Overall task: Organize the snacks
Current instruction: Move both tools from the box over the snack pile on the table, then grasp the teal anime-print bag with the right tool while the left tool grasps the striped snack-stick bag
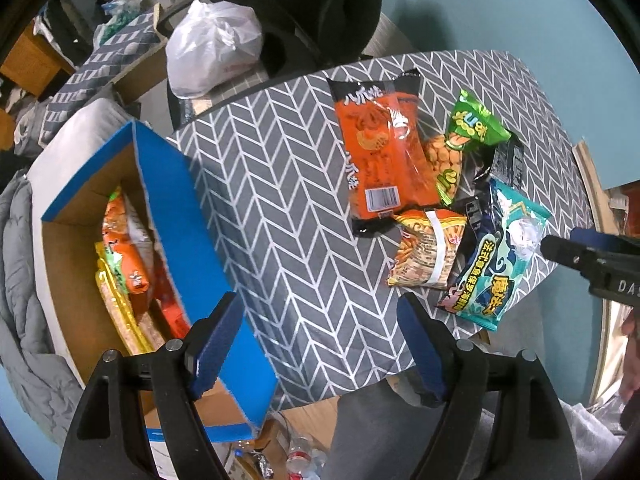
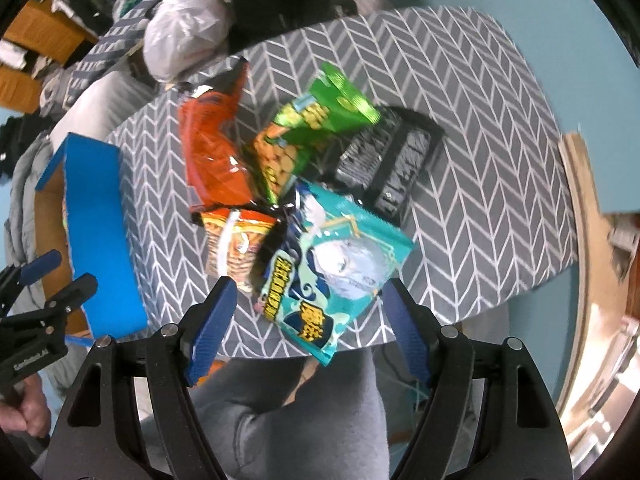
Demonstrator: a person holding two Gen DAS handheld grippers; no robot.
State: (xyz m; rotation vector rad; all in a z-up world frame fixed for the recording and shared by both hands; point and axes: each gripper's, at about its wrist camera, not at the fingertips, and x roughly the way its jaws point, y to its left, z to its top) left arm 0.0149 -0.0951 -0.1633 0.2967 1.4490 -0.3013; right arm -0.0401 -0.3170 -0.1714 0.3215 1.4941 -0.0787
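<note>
Several snack bags lie in a pile on the grey chevron table [image 1: 288, 208]: an orange bag [image 1: 380, 152], a green peanut bag [image 1: 464, 136], a yellow-orange bag [image 1: 424, 252], a teal bag [image 1: 496, 264] and a black bag [image 2: 396, 160]. My left gripper [image 1: 320, 344] is open and empty, above the table's near edge beside a blue cardboard box [image 1: 188, 240] holding several snacks. My right gripper [image 2: 308, 320] is open and empty, its jaws either side of the teal bag [image 2: 336, 272] at the table's near edge.
A white plastic bag [image 1: 212, 52] sits on a chair behind the table. The box stands left of the table on a grey cushion [image 1: 72, 140]. My legs in grey trousers [image 2: 304, 412] are under the near edge. Bottles [image 1: 300, 456] lie on the floor.
</note>
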